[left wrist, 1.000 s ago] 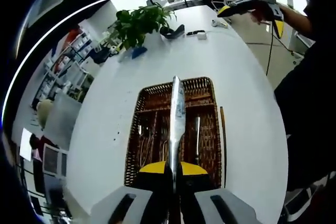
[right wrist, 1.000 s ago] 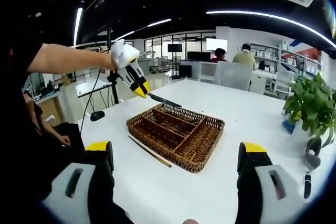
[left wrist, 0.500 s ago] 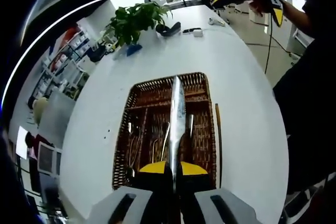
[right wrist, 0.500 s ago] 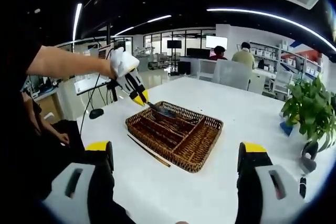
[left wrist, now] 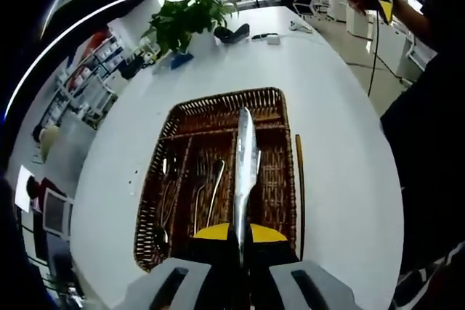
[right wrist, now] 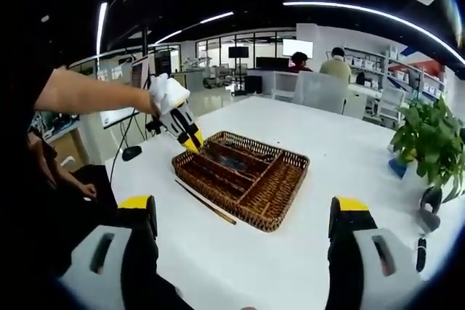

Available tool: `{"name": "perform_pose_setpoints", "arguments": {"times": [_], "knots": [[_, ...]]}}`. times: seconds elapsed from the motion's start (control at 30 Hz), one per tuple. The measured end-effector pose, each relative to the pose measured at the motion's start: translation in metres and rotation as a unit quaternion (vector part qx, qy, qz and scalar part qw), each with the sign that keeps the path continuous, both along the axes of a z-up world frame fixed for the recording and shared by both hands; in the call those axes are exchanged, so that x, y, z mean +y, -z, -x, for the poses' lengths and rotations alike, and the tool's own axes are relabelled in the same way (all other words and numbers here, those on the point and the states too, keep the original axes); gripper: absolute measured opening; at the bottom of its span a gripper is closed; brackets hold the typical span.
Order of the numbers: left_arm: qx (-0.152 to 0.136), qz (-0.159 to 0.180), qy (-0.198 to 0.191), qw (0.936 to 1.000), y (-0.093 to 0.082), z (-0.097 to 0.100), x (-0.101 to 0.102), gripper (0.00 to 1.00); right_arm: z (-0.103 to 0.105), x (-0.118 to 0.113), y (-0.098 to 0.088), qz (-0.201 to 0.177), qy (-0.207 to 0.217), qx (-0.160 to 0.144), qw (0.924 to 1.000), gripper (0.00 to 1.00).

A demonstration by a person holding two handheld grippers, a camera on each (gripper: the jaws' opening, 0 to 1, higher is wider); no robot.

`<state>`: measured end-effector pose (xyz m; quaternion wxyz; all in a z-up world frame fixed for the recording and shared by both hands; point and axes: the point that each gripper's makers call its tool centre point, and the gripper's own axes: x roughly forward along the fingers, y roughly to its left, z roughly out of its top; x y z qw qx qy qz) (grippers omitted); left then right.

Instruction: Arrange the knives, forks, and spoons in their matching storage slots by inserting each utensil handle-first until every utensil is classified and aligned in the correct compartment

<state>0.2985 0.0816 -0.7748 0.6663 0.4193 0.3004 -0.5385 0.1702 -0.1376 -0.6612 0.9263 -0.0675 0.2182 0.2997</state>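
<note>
My left gripper (left wrist: 240,231) is shut on a silver knife (left wrist: 244,157), whose blade points away over the right-hand slots of the brown wicker tray (left wrist: 218,103). Spoons (left wrist: 164,183) and forks (left wrist: 211,190) lie in the tray's left slots. In the right gripper view the left gripper (right wrist: 190,139), held in a hand, dips at the wicker tray's (right wrist: 280,205) near left corner, with the knife (right wrist: 218,155) low inside it. My right gripper (right wrist: 245,207) stands wide open and holds nothing, well back from the tray.
A thin wooden stick (left wrist: 298,179) lies on the white table (left wrist: 341,157) along the tray's side, the stick (right wrist: 207,204) also showing in the right gripper view. A potted plant (left wrist: 185,19) and small devices (left wrist: 270,37) stand at the far end. A cable hangs past the table's edge.
The left gripper has come down and closer to the tray with the knife, whose blade now sits low in it. The right gripper stayed open and nearly still.
</note>
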Motion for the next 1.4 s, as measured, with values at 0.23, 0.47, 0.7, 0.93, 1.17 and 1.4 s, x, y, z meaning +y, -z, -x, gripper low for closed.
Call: {"name": "perform_pose_setpoints", "arguments": {"times": [0.23,0.47,0.7,0.93,1.17,1.4], "knots": [[0.015,0.008,-0.003,0.9999,0.017,0.001,-0.005,0.05,-0.004,-0.004,0.006,-0.003,0.004,0.009,0.9999,0.99],[0.027,0.009,-0.002,0.9996,0.032,-0.001,-0.006,0.05,-0.009,-0.008,0.008,-0.007,0.011,0.012,0.9998,0.99],[0.032,0.011,-0.003,0.9994,0.046,0.001,-0.004,0.05,-0.009,-0.012,0.008,-0.008,0.015,0.008,0.9998,0.99],[0.055,0.001,0.001,0.9985,0.064,0.003,0.000,0.05,-0.009,-0.013,0.010,-0.008,0.013,0.011,0.9998,0.99],[0.059,0.011,0.021,0.9979,0.070,0.004,-0.006,0.05,-0.009,-0.016,0.011,0.003,0.011,0.009,0.9999,0.99],[0.065,0.007,0.016,0.9977,0.077,0.003,-0.010,0.05,-0.011,-0.015,0.008,0.005,0.010,0.001,0.9999,0.99]]}}
